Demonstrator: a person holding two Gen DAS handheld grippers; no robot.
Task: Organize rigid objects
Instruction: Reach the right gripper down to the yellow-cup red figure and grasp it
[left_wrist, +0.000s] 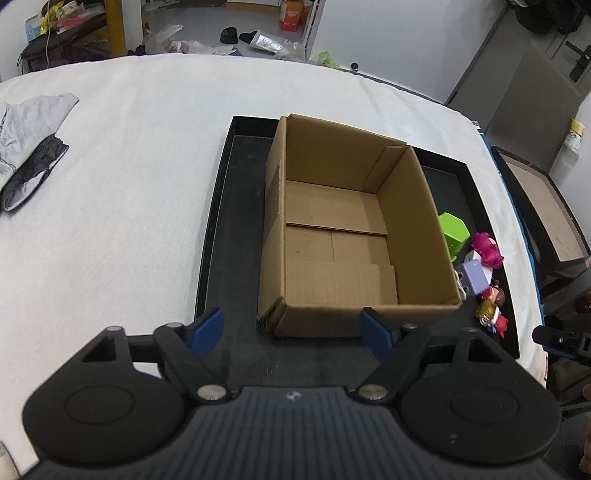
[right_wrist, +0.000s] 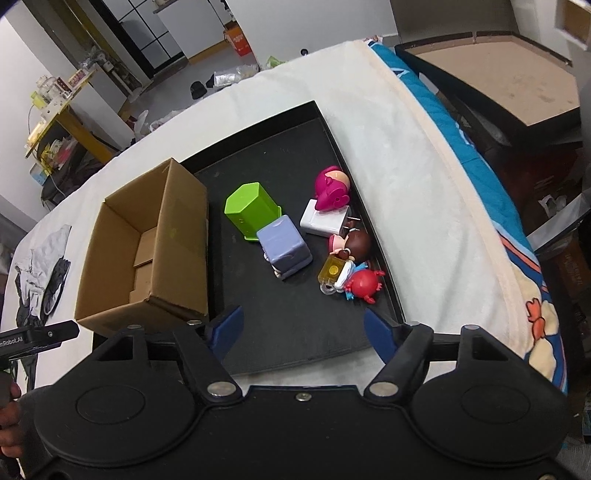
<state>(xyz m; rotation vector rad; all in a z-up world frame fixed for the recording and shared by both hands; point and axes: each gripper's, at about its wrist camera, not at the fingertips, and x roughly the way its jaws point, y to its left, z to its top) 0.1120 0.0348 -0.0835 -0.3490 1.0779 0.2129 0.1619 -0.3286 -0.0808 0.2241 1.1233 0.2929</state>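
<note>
Step in hand: approach, by my reading; nothing picked up yet.
Left gripper (left_wrist: 293, 334): jaws apart, nothing between them, poised over the near end of the cardboard box (left_wrist: 347, 236).
Right gripper (right_wrist: 303, 326): jaws apart and empty, over the near part of the black tray (right_wrist: 258, 155).
Box: empty, open-topped, standing on the tray.
Toys: green block (right_wrist: 251, 212), lilac cube (right_wrist: 284, 249), pink figure (right_wrist: 330, 186) and red figure (right_wrist: 364, 282) lie on the tray beside the box.
Next move: probably the right gripper reaches forward and closes on the nearest toy.
</note>
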